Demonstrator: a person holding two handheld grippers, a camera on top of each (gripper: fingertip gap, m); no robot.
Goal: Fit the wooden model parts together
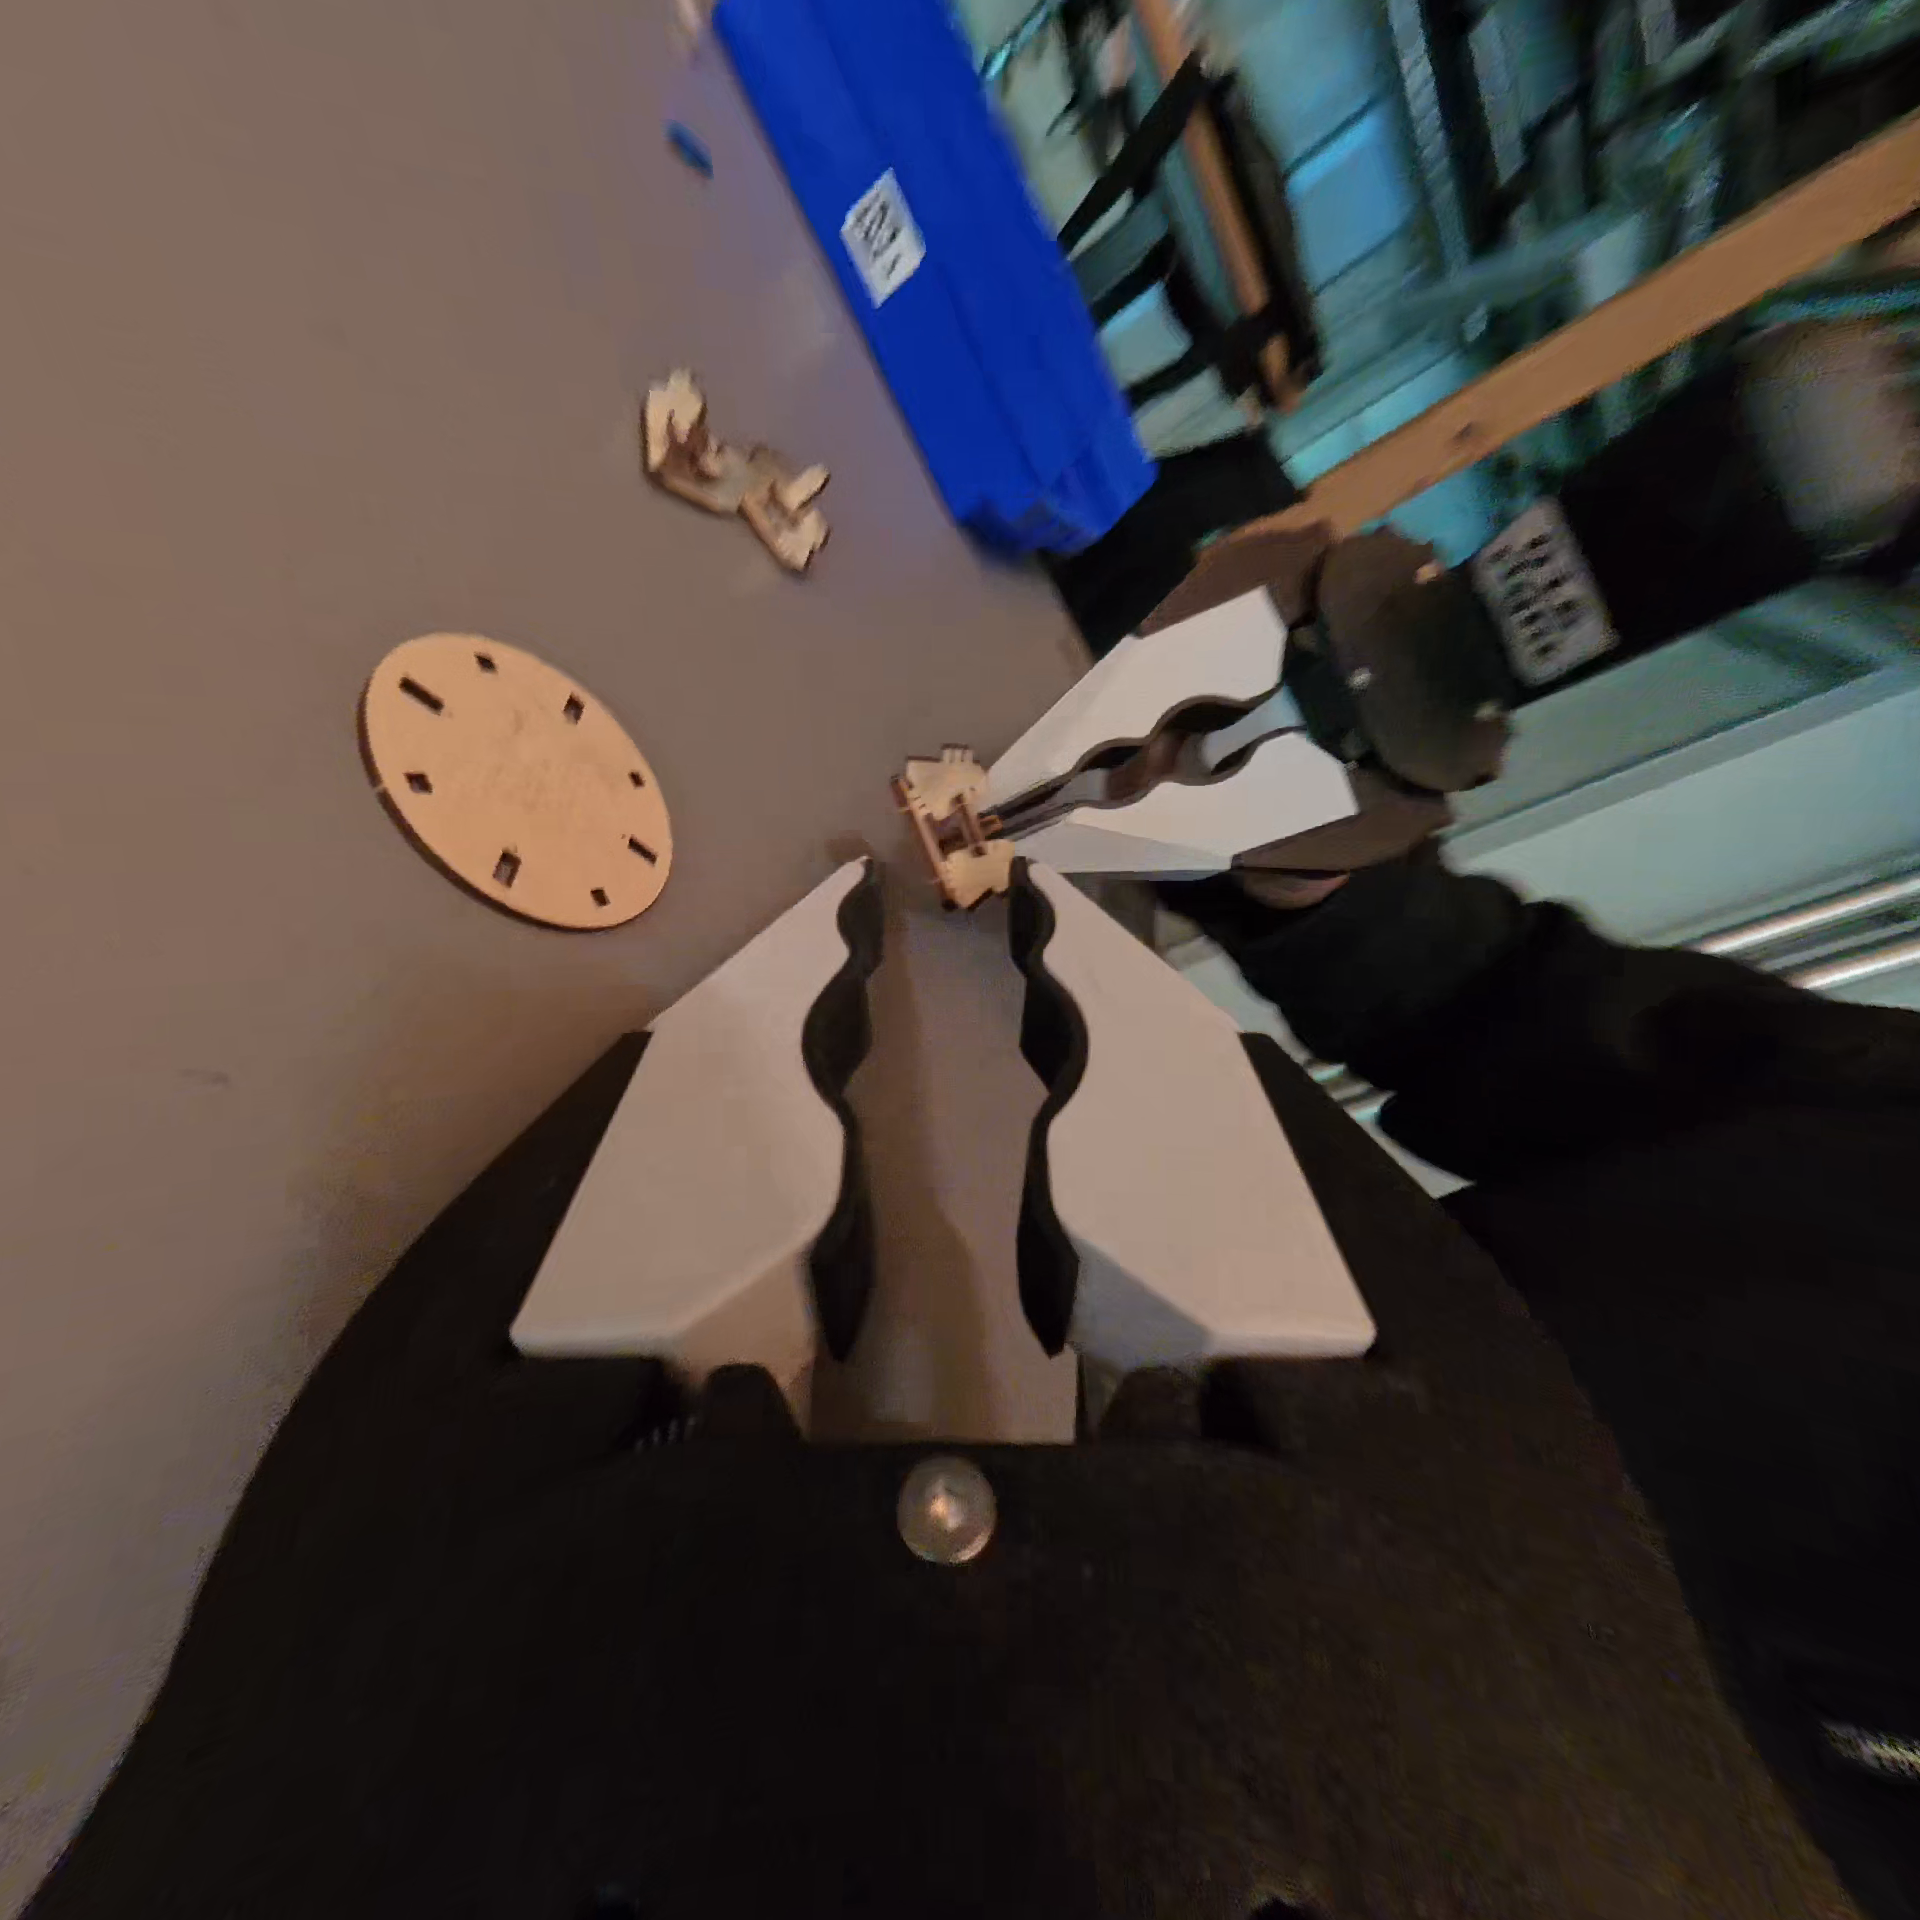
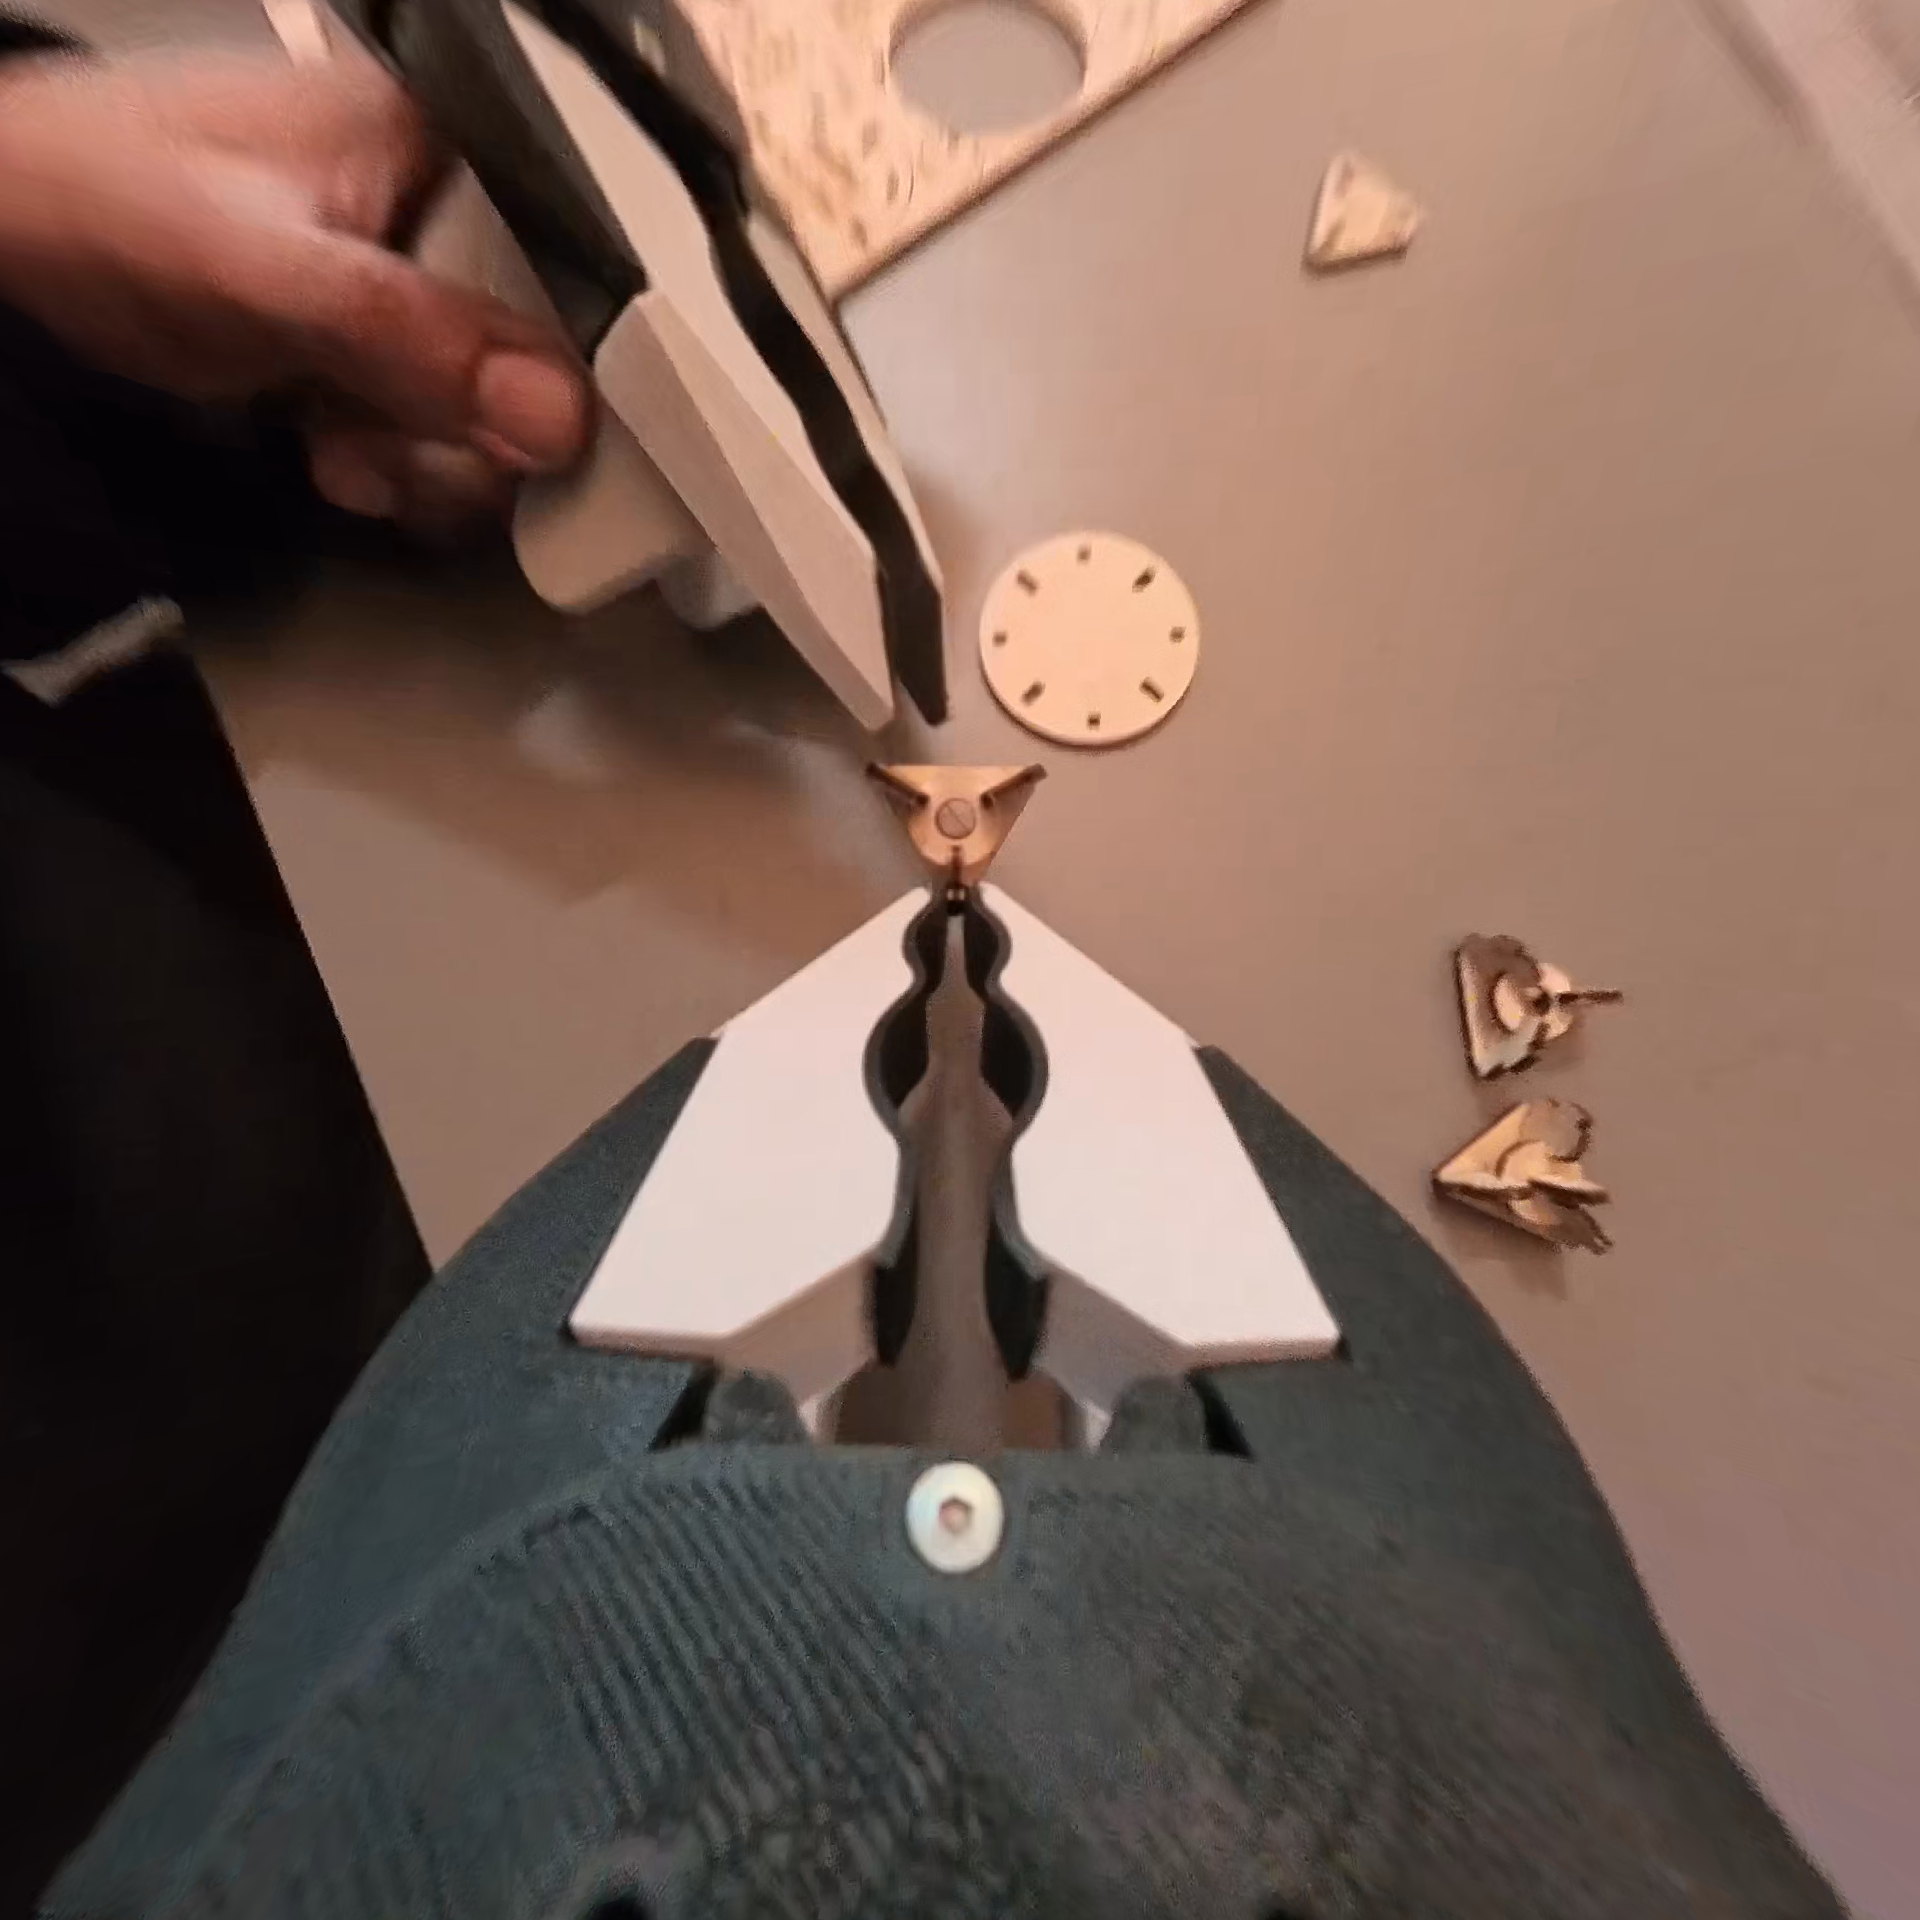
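Right wrist view is showing the right tool (image 2: 957, 902) pinching shut on a thin tab at the near corner of a small triangular plywood assembly (image 2: 957, 816), which is sitting just above the grey tabletop (image 2: 1455, 623). The left tool (image 1: 940, 883) is standing open with nothing between its pads, its right fingertip just beside the assembly (image 1: 951, 831). The piece is looking light, stiff and brittle at its slotted joints; gripping its flat faces seems safer than the tab. A slotted wooden disc (image 2: 1089, 637) is lying just beyond.
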